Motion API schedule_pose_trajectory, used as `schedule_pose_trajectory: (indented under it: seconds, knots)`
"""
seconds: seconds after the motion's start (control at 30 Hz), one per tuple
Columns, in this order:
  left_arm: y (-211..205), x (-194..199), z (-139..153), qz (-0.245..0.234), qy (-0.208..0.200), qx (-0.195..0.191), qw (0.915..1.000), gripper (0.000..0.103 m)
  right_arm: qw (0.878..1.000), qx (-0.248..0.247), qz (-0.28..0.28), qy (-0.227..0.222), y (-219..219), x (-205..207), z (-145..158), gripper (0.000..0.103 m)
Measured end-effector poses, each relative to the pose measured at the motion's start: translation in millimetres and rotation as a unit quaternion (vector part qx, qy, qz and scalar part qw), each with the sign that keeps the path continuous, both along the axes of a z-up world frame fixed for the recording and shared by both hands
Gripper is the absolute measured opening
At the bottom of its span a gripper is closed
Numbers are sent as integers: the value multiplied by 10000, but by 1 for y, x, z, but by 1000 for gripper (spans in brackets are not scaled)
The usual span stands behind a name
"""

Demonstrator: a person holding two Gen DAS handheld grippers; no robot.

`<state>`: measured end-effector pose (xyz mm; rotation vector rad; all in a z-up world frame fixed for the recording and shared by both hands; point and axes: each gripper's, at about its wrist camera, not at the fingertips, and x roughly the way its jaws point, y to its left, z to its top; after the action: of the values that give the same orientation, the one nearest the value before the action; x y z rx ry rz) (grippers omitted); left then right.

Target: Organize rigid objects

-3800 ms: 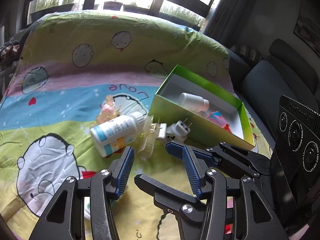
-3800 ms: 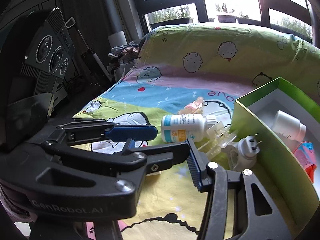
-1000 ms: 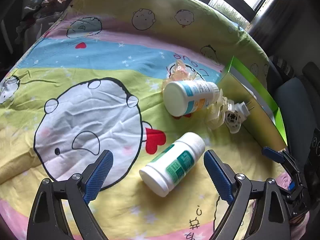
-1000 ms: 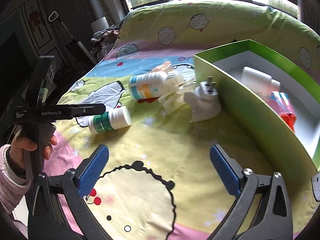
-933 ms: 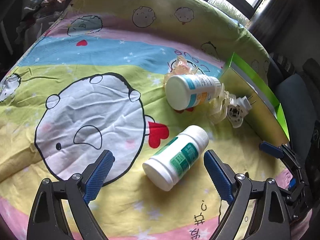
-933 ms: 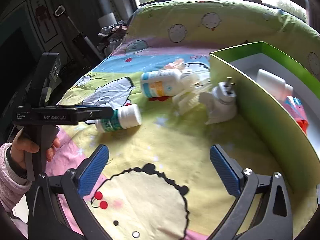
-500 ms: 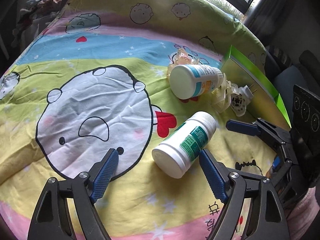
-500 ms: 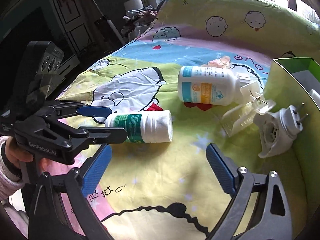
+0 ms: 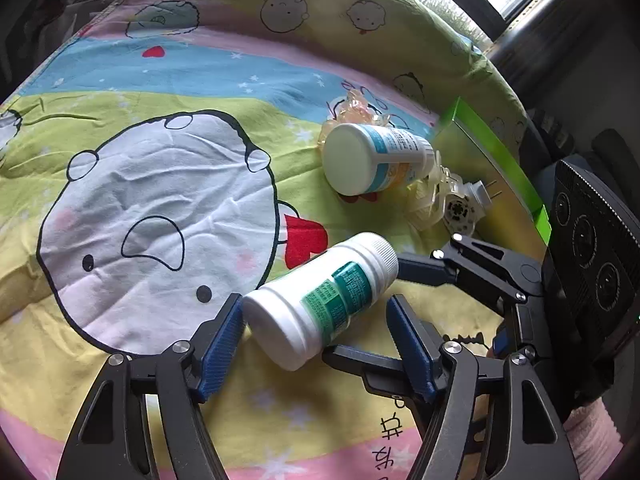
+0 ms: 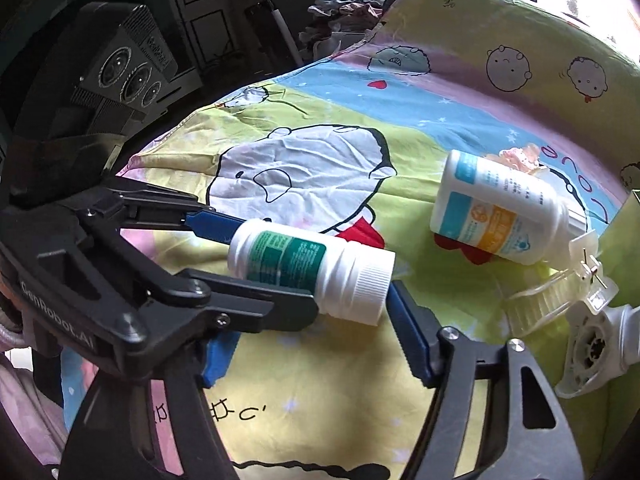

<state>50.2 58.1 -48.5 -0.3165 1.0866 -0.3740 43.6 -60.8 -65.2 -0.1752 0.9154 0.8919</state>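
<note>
A white bottle with a green label (image 9: 320, 300) lies on its side on the cartoon bedsheet; it also shows in the right wrist view (image 10: 308, 268). My left gripper (image 9: 316, 344) is open, its fingers straddling the bottle's base, the left pad touching or nearly touching it. My right gripper (image 10: 312, 336) is open close beside the bottle's cap end, crossing the left gripper's fingers. A larger white bottle with a blue and orange label (image 9: 372, 158) lies farther back, also seen in the right wrist view (image 10: 496, 212).
A green box (image 9: 492, 152) stands at the right. A clear plastic clip (image 10: 552, 292) and a white plug adapter (image 10: 600, 344) lie against it. A pinkish clear trinket (image 9: 356, 108) sits behind the larger bottle. The bed edge drops off at left.
Both grippers have moved in on the green-label bottle. The left gripper's fingers have narrowed around its base, and the right gripper has come up to its cap end.
</note>
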Motion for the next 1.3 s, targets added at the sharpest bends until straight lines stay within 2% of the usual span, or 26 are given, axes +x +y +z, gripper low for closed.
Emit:
schedule_pose_trajectory:
  seconds: [0.17,0.27,0.5,0.67,1.0,1.17,1.3]
  knots:
    - [-3,-1,1,172,-9,84,9998,72,9999,25,-151,-17,-2,-4,0,55]
    - [-10,-2,6,122,-106,183,9997,72,9995,53,-315,-67,-6,-8,2,54]
    - [-34,-6,29,-184,-372,291,9987,72,9970,212,-709,-230,-29,-20,19,54]
    - [-66,-4,53,-515,-629,370,9960,72,9932,269,-1046,-434,-56,-27,38,54]
    - [-156,14,109,-1279,-1278,357,9829,72,9753,365,-1947,-977,-143,-33,86,55]
    - [-210,27,125,-1685,-1534,326,9731,72,9617,390,-2454,-1161,-195,-32,103,55]
    - [-246,40,128,-1965,-1620,294,9666,72,9509,385,-2825,-1206,-231,-28,106,55]
